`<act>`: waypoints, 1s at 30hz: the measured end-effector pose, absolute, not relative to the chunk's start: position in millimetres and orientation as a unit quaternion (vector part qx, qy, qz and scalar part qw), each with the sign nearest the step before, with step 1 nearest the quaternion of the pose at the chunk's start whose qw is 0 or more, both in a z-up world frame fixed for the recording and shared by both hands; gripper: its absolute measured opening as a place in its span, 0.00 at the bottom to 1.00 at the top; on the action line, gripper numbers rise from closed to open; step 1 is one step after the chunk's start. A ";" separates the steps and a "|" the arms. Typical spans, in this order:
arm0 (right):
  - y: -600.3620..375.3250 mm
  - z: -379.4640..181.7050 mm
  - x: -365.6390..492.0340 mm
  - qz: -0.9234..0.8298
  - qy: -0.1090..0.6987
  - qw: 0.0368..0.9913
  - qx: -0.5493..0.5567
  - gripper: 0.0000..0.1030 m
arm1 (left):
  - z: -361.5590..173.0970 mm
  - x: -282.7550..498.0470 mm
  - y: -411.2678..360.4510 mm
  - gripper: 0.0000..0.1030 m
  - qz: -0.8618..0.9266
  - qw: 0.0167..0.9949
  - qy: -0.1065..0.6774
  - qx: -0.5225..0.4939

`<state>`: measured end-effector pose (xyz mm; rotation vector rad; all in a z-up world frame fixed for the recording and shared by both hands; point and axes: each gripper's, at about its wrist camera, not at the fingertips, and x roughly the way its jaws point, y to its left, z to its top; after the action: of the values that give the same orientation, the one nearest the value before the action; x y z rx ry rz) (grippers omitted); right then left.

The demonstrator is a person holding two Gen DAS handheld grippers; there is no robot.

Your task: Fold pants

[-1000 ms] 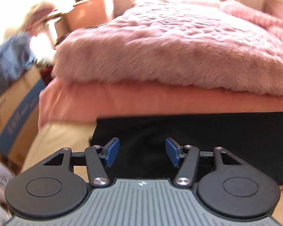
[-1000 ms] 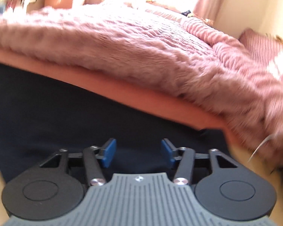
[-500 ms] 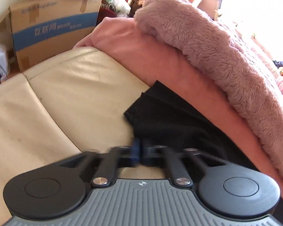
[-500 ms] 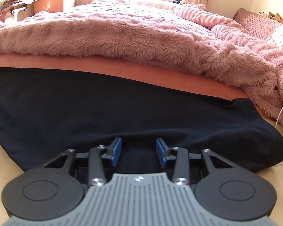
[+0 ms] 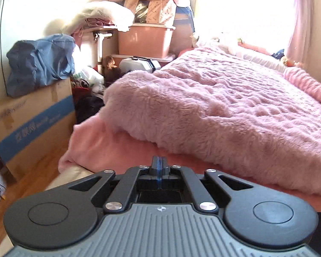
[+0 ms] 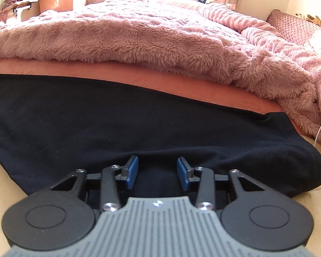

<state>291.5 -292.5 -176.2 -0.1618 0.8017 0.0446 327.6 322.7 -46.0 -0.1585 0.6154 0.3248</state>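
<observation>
1. The black pants (image 6: 139, 124) lie flat along the near edge of the bed (image 6: 182, 92), long axis running left to right, just beyond the right gripper (image 6: 157, 171).
2. Its fingers (image 6: 132, 172) stand apart over the near hem, gripping nothing.
3. The left gripper (image 5: 159, 168) is closed; whether it pinches cloth is hidden.
4. The pants look smooth, dark and limp.

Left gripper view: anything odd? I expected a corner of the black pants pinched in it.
Yes. The left gripper is shut, but no black fabric shows between its pads; it points at the pink blanket. The pants lie flat under the open right gripper. The pinch may have missed.
</observation>
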 end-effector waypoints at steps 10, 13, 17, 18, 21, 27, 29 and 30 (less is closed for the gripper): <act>-292.6 -176.6 294.5 0.025 0.394 0.915 -0.081 0.35 | -139.8 327.6 363.7 0.08 0.222 0.859 0.444 -0.129; -291.6 -177.2 295.2 0.025 0.395 0.915 -0.084 0.35 | -131.5 322.0 373.3 0.17 0.235 0.860 0.429 -0.148; -294.6 -170.2 296.1 0.025 0.397 0.914 -0.075 0.35 | -114.4 309.1 371.5 0.21 0.229 0.868 0.402 -0.181; -297.8 -166.0 294.4 0.026 0.394 0.916 -0.069 0.35 | -111.1 305.2 365.8 0.22 0.219 0.871 0.400 -0.184; -321.7 -151.4 285.8 0.009 0.384 0.922 -0.042 0.35 | -105.7 293.7 339.7 0.40 0.177 0.877 0.398 -0.202; -438.5 -134.1 263.8 -0.112 0.370 0.914 0.123 0.49 | -129.7 271.1 314.2 0.53 0.141 0.850 0.377 -0.341; -480.7 -134.1 254.5 -0.152 0.356 0.901 0.195 0.51 | -140.4 268.9 311.7 0.53 0.147 0.837 0.372 -0.374; -499.5 -136.6 250.8 -0.166 0.352 0.891 0.233 0.53 | -144.9 268.0 311.4 0.53 0.148 0.831 0.368 -0.391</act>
<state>250.8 -499.5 -136.6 0.4834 0.7313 -0.3456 268.0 311.4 -144.9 -0.8297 0.7800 0.3138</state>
